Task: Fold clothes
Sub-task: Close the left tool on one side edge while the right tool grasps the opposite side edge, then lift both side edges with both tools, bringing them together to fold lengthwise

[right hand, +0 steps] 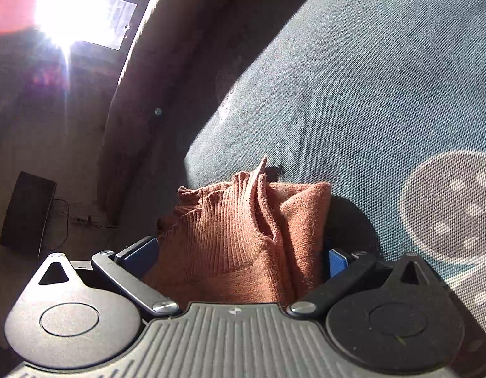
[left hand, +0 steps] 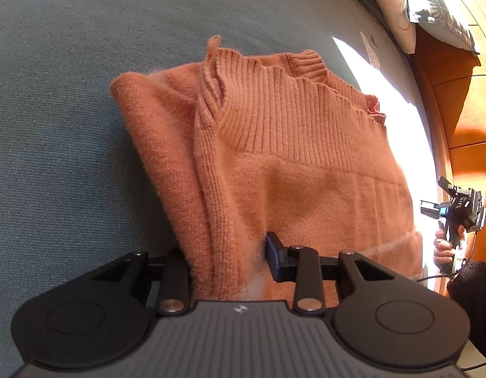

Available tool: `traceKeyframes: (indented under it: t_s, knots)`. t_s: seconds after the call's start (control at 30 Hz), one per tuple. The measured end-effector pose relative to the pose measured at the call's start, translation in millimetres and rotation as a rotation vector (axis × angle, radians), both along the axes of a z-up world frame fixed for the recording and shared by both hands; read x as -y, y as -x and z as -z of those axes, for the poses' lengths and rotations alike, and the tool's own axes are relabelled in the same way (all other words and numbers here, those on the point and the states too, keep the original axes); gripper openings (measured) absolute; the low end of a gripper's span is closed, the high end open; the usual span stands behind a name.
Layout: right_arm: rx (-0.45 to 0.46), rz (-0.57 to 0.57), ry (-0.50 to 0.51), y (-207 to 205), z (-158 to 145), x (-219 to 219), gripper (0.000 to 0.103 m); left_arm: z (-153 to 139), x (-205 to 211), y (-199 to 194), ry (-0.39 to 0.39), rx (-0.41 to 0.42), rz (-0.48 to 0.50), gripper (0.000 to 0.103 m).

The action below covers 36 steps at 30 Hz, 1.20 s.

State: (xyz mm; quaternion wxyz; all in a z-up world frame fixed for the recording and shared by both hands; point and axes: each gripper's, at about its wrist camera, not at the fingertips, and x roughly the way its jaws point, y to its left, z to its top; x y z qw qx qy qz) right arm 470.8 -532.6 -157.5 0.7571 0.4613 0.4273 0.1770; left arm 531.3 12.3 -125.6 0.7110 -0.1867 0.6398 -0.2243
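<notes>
An orange knitted sweater lies folded on a blue-grey bed cover, its ribbed hem and collar pointing away from me. My left gripper is shut on the sweater's near folded edge; the blue right pad presses the fabric and the left finger is hidden behind it. In the left wrist view, a hand holds my right gripper at the sweater's right side. In the right wrist view its fingers stand wide apart, so my right gripper is open, with the sweater bunched between them.
Pillows lie at the far right of the bed, beside a wooden frame and floor. Strong sunlight washes out the bed's right edge. Off the bed, a dark box and cables sit on the floor under a bright window.
</notes>
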Motion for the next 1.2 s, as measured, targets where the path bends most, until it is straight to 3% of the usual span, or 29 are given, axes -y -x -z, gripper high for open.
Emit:
traceKeyframes:
  t_s: [0.23,0.43,0.6,0.8,0.93,1.03,1.13,1.2]
  knots:
    - [-0.02,-0.121,-0.077,29,3,-21,0.103,0,-3,1,0.008,0.002,-0.007,0.034]
    - [-0.021,-0.098,-0.202,14,14,-24,0.103,0,-5,2,0.013,0.007,-0.012,0.034]
    - [-0.054,-0.139,-0.156,-1,5,-46,0.103,0,-7,1,0.011,0.004,-0.016,0.034]
    - [-0.095,-0.148,-0.242,37,7,-60,0.103,1,-10,0,0.015,0.003,-0.009,0.034]
    - [-0.103,-0.194,-0.169,11,-1,-71,0.103,0,-11,0,0.008,0.006,-0.004,0.034]
    - [-0.075,-0.299,-0.007,6,-14,-85,0.098,0,-11,1,0.008,0.008,-0.002,0.034]
    - [-0.109,-0.268,-0.013,8,-13,-76,0.082,-2,-10,1,-0.004,0.01,0.003,0.034]
    - [-0.129,-0.264,0.002,14,-9,-70,0.064,-2,-9,1,-0.013,0.012,0.007,0.034]
